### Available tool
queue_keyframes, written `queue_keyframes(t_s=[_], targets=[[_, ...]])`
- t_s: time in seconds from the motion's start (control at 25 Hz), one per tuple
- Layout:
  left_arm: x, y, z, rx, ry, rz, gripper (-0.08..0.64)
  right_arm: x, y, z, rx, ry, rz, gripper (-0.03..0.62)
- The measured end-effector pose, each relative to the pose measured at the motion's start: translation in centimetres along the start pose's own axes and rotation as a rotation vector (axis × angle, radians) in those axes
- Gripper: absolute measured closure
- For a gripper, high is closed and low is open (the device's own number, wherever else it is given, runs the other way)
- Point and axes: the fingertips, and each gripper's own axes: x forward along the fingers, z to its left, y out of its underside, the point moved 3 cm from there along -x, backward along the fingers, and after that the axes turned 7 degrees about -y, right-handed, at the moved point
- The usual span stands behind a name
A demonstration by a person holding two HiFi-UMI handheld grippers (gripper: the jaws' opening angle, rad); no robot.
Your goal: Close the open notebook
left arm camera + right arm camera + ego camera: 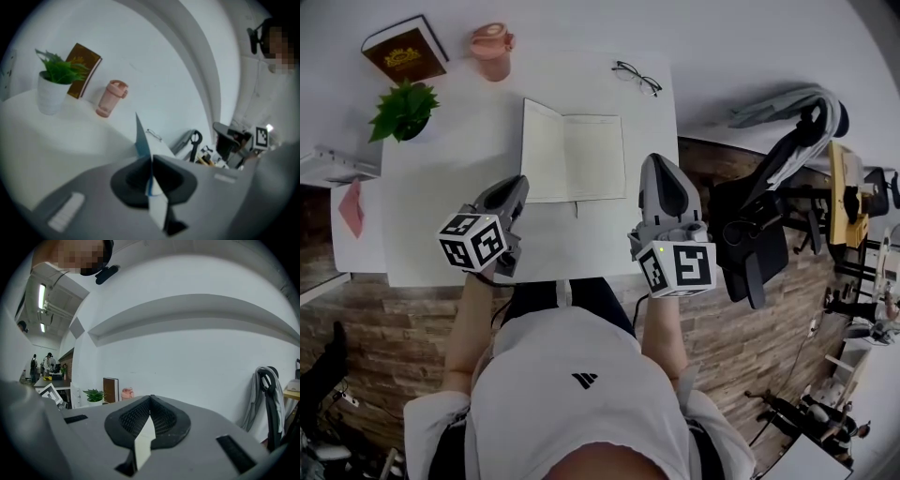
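The open notebook lies with pale pages on the white table. My left gripper is at its lower left corner, shut on the edge of the left leaf. In the left gripper view that leaf rises edge-on from between the closed jaws of the left gripper. My right gripper hovers just past the notebook's right edge and is apart from it. In the right gripper view the right gripper has its jaws together, and it faces the white wall.
At the table's far side stand a potted plant, a brown book and a pink cup. Glasses lie beyond the notebook. A black chair with a jacket stands right of the table.
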Motion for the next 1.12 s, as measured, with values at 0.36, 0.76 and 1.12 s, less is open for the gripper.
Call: queue_keyframes(t_s=[0.36, 0.76, 1.12], targets=[[2.2, -1.2, -6.0, 0.155, 0.039, 0.008, 0.545, -1.9, -0.4, -3.1, 0.01, 0.019, -0.023, 0.594], [6.8, 0.3, -11.7, 0.212, 0.06, 0.07, 0.544, -4.3, -0.5, -7.4, 0.022, 0.038, -0.036, 0.594], [11.4, 3.5, -14.3, 0.237, 0.005, 0.153, 0.538, -5.9, 0.2, -11.6, 0.023, 0.022, -0.03, 0.594]])
